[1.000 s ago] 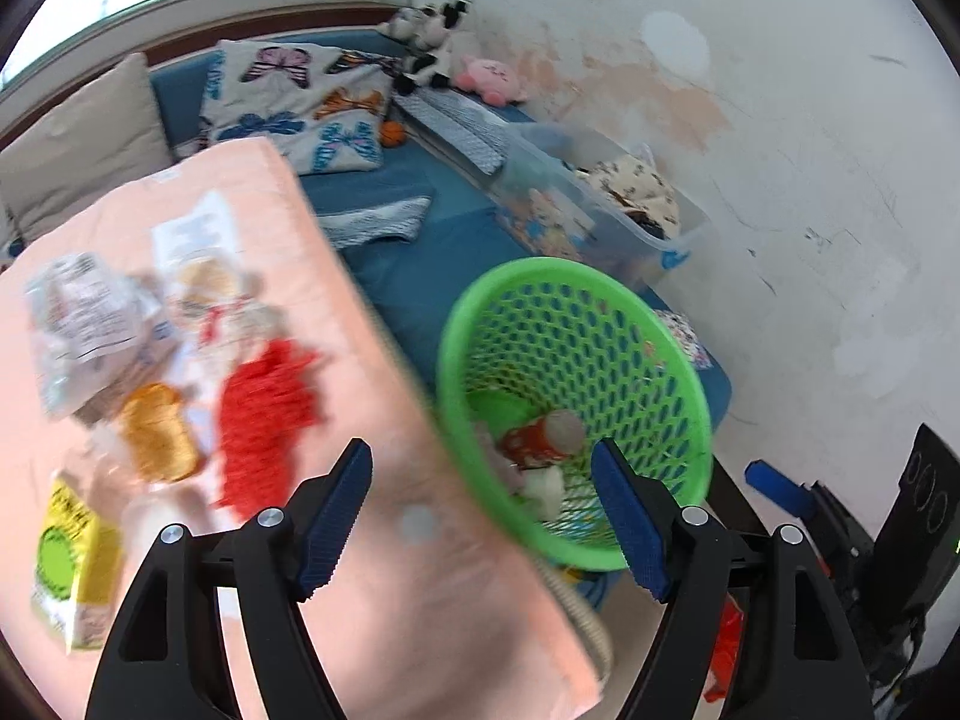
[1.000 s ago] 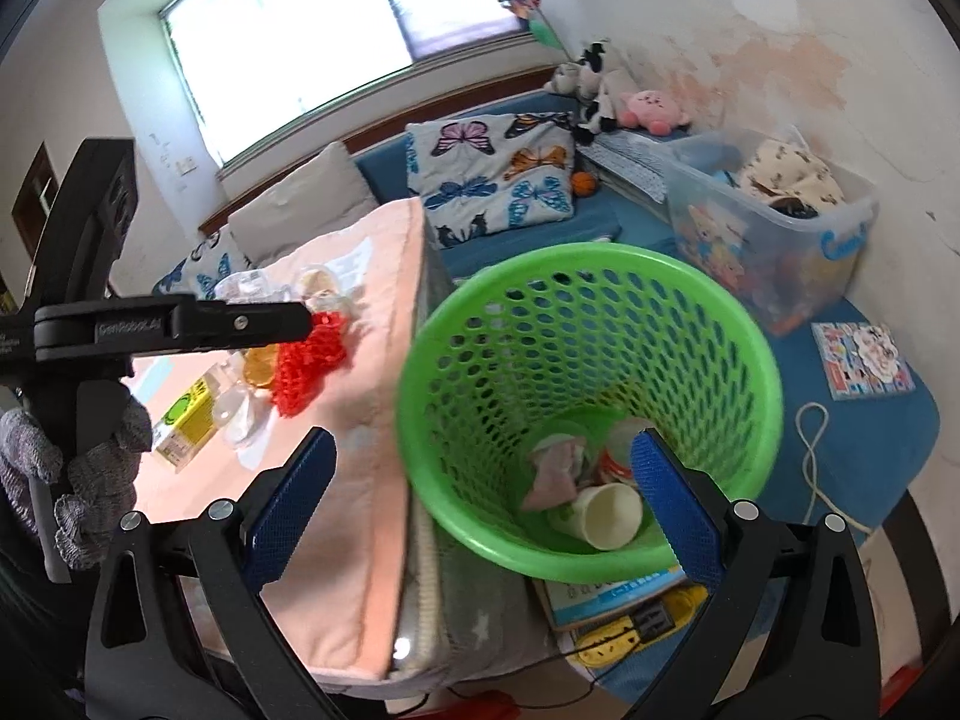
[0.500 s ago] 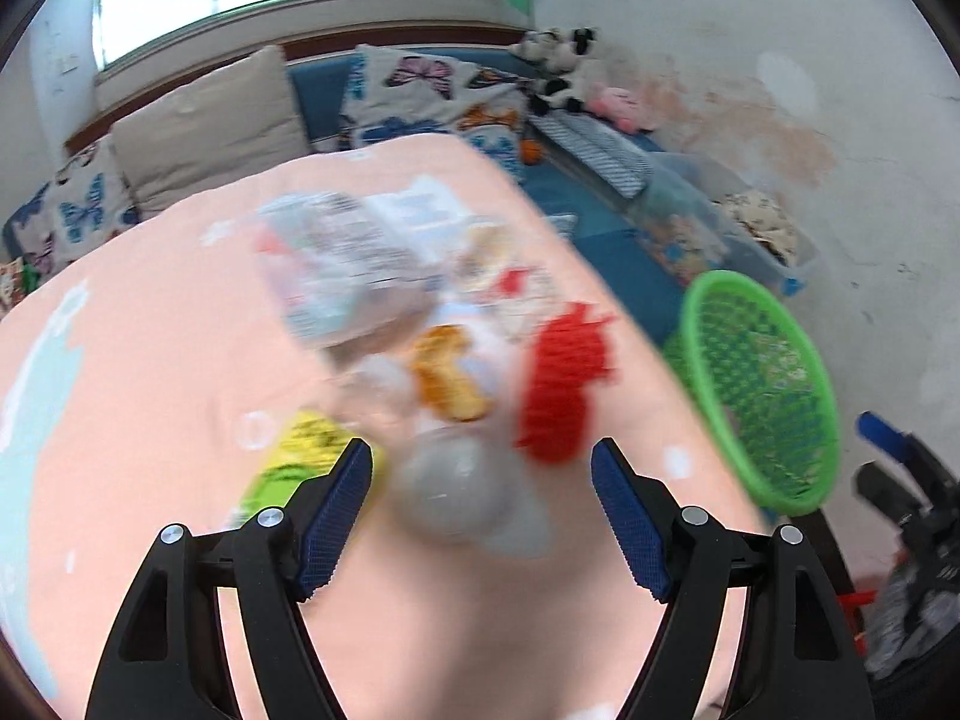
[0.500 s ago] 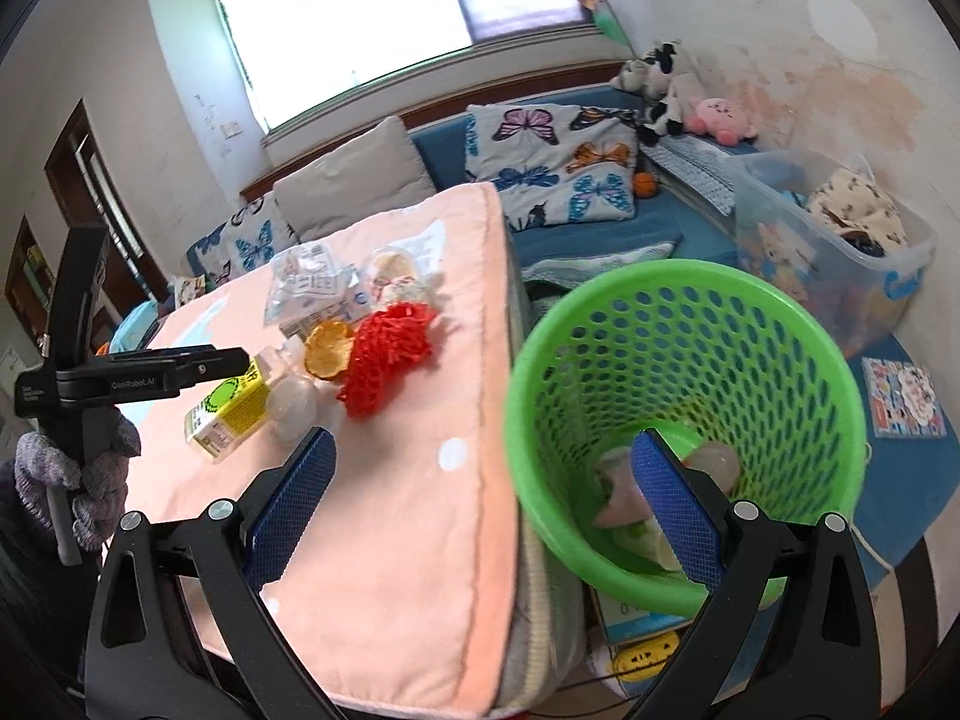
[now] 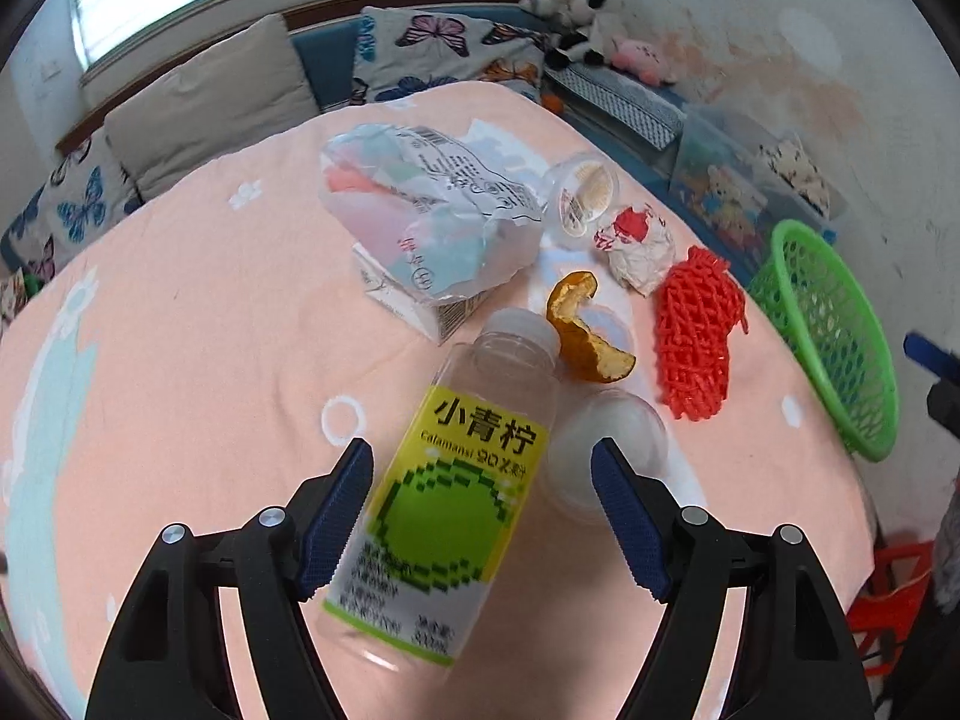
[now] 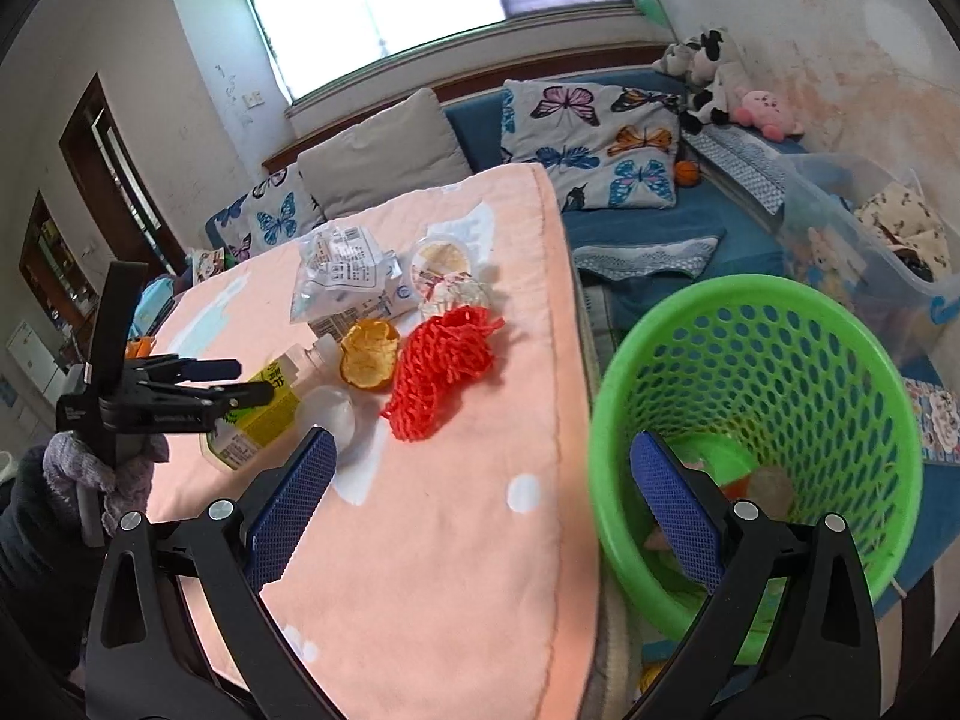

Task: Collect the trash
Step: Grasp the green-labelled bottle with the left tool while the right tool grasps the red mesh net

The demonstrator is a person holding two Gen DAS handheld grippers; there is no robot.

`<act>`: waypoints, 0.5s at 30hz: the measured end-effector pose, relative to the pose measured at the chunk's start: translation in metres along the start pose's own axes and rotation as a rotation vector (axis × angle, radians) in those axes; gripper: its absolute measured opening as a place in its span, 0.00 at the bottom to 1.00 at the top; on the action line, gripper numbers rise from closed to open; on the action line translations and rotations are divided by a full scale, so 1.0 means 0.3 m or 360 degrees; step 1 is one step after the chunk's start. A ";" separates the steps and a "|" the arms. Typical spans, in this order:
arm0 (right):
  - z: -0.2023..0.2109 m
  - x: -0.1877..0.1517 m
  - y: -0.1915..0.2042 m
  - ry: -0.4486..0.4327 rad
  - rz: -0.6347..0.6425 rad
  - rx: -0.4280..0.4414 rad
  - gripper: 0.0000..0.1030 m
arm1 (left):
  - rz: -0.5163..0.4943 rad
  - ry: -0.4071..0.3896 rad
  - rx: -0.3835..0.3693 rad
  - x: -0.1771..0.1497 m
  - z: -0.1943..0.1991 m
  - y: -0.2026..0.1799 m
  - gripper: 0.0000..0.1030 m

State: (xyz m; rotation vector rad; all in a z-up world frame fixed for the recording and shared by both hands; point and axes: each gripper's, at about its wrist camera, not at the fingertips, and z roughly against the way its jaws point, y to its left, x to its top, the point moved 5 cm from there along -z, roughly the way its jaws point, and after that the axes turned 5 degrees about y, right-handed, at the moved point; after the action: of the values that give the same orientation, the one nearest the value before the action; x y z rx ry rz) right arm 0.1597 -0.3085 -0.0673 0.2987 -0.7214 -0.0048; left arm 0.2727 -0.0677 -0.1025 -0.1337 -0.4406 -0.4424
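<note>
Step in hand: picking the next piece of trash. Left gripper (image 5: 480,510), jaws spread, straddles the clear bottle (image 5: 456,480) lying on the tabletop (image 5: 198,324); pads not yet pressing. Next move, by my reading: lower, close, carry to the green basket (image 6: 756,420). Right of the bottle: clear cup (image 5: 606,444) touching it (could get caught), orange peel (image 5: 588,336), red net (image 5: 696,336). Right gripper (image 6: 480,516) is spread, empty.

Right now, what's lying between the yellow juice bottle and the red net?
In the left wrist view, a curled orange peel and a clear plastic cup lie between the bottle and the red net.
</note>
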 end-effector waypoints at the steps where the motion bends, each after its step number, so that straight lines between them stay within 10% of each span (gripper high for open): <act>1: -0.012 0.008 0.006 0.0010 0.0001 0.0010 0.95 | -0.0011 0.0008 0.0002 0.004 -0.008 0.000 0.70; 15: -0.200 0.124 0.111 0.0122 0.0040 0.0120 0.82 | -0.0035 0.0096 -0.0115 0.033 -0.108 0.019 0.59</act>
State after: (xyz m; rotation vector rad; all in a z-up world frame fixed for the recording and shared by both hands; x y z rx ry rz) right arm 0.2234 -0.2645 -0.0766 0.3598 -0.6501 0.0575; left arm 0.2956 -0.0736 -0.1273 -0.1852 -0.3674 -0.4828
